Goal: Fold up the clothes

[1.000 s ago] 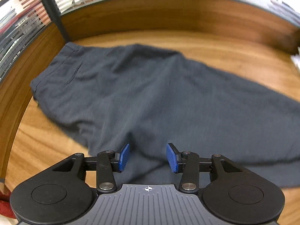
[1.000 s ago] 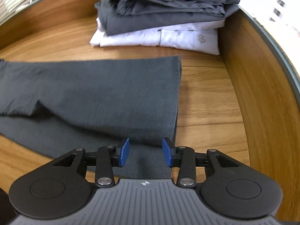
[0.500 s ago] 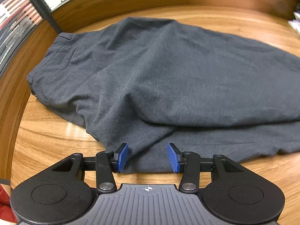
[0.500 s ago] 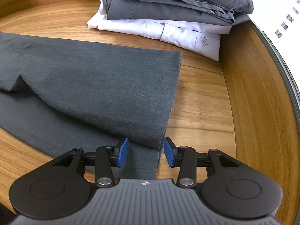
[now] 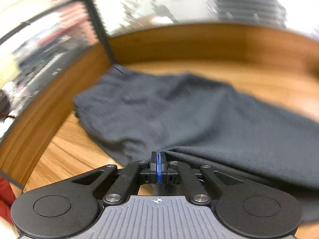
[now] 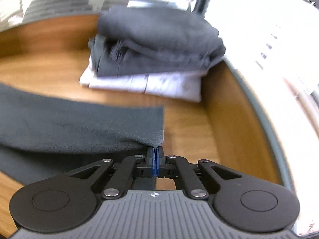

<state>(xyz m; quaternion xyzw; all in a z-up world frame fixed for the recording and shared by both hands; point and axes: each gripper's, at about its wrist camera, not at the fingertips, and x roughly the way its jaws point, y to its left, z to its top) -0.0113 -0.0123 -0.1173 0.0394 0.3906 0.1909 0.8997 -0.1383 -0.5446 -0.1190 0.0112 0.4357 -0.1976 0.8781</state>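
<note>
Wooden tabletop (image 5: 75, 149) with a raised wooden rim fills both views, and blurred window blinds and a dark post show beyond the rim.

Dark grey trousers (image 5: 179, 115) lie spread across the tabletop, the waistband end toward the far left corner in the left wrist view and the leg running off to the right. In the right wrist view the same trousers (image 6: 79, 123) end in a straight hem near the middle of the wood, with bare tabletop (image 6: 185, 123) beside it.

Behind that hem, close to the right rim, sits a stack of folded clothes (image 6: 159, 39): grey garments on top, a folded white shirt (image 6: 151, 83) underneath.

Left tongs (image 5: 158, 157) are clenched on the near edge of the trousers, the blue pads pressed together with cloth pulled up into a ridge at their tips. Right tongs (image 6: 155, 151) are likewise clamped on the near corner of the hem, which rises to a small peak between the pads.

Both views are smeared by motion blur.
</note>
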